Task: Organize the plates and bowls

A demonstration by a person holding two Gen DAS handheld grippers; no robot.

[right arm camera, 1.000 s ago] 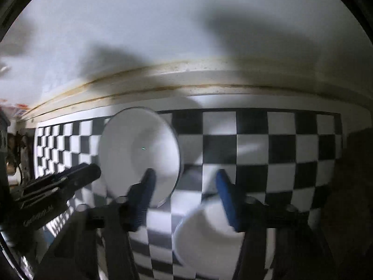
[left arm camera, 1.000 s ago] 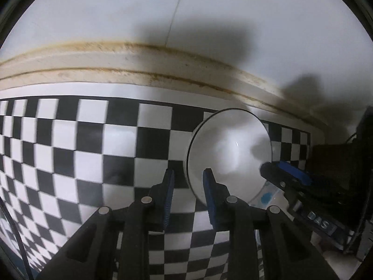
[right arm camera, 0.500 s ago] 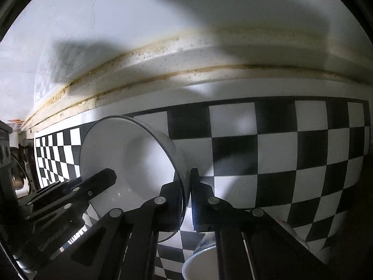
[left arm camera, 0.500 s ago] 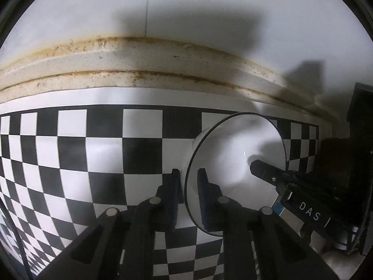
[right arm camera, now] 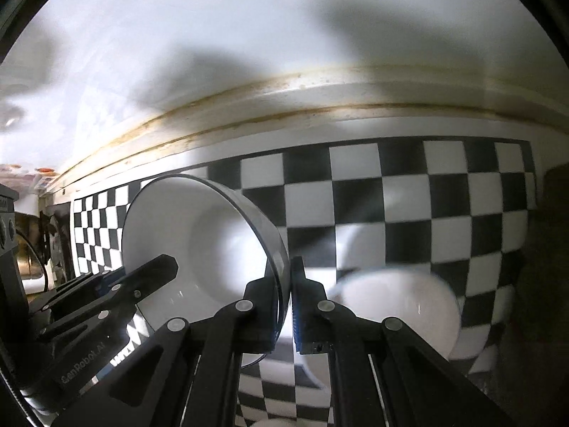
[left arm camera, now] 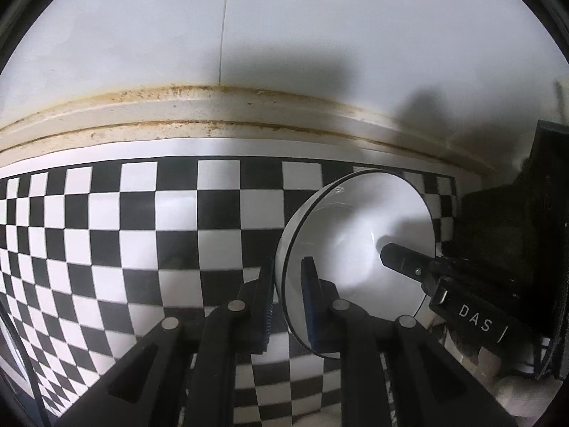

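Both tongs, the left tongs [left arm camera: 286,306] and the right tongs [right arm camera: 284,306], are clamped on opposite rims of one white bowl [left arm camera: 355,245] at lower centre, apparently so it is carried steadily above the checkered surface [left arm camera: 142,235], where another white bowl [right arm camera: 398,309] rests.

Both hand-held grippers [left arm camera: 287,293] [right arm camera: 284,302] clamped bowl [left arm camera: 355,235] rim, lifted.
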